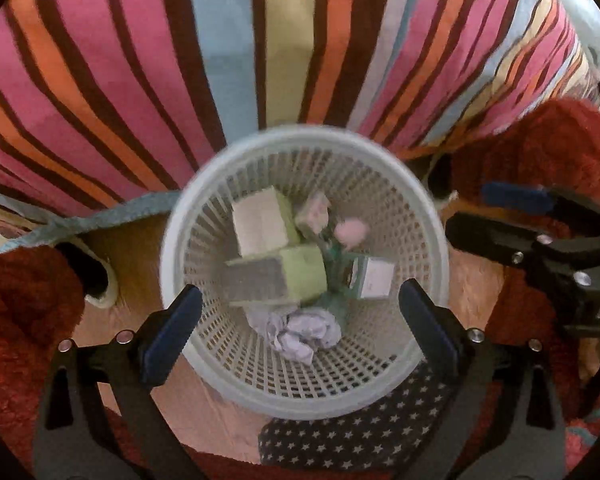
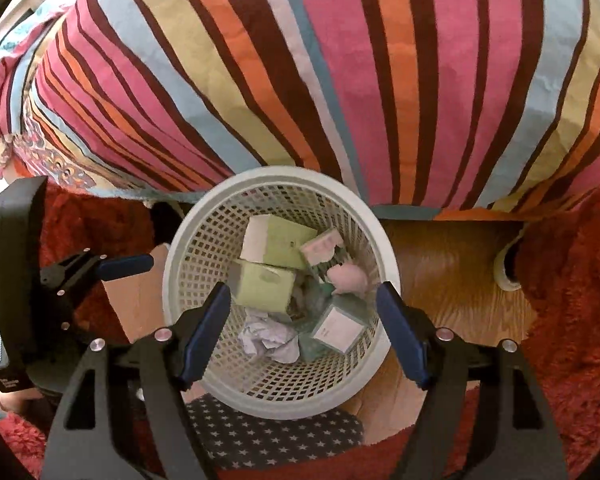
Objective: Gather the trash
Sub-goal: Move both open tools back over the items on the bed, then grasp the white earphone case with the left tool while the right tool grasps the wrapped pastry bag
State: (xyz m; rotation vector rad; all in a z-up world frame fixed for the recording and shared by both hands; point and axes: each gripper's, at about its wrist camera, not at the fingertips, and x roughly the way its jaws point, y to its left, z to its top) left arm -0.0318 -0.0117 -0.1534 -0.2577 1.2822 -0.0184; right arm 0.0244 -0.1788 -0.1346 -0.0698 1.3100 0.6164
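Note:
A white lattice waste basket (image 1: 380, 396) stands on the floor against the bed; it also shows in the right wrist view (image 2: 188, 240). Inside lie green and white cartons (image 1: 300, 272) (image 2: 264, 288), crumpled white paper (image 1: 300, 332) (image 2: 268, 338), a pink wad (image 1: 352, 230) (image 2: 350, 276) and a small teal box (image 1: 374, 280) (image 2: 336, 330). My left gripper (image 1: 300, 328) is open and empty above the basket. My right gripper (image 2: 304, 332) is open and empty above it too, and shows at the right of the left wrist view (image 1: 480, 214).
A striped bedcover (image 1: 260, 40) (image 2: 340, 60) hangs behind the basket. A red shaggy rug (image 1: 20, 300) (image 2: 572, 300) lies on both sides over wooden floor (image 2: 440, 272). A dark star-patterned cloth (image 1: 352, 436) (image 2: 268, 436) lies in front of the basket.

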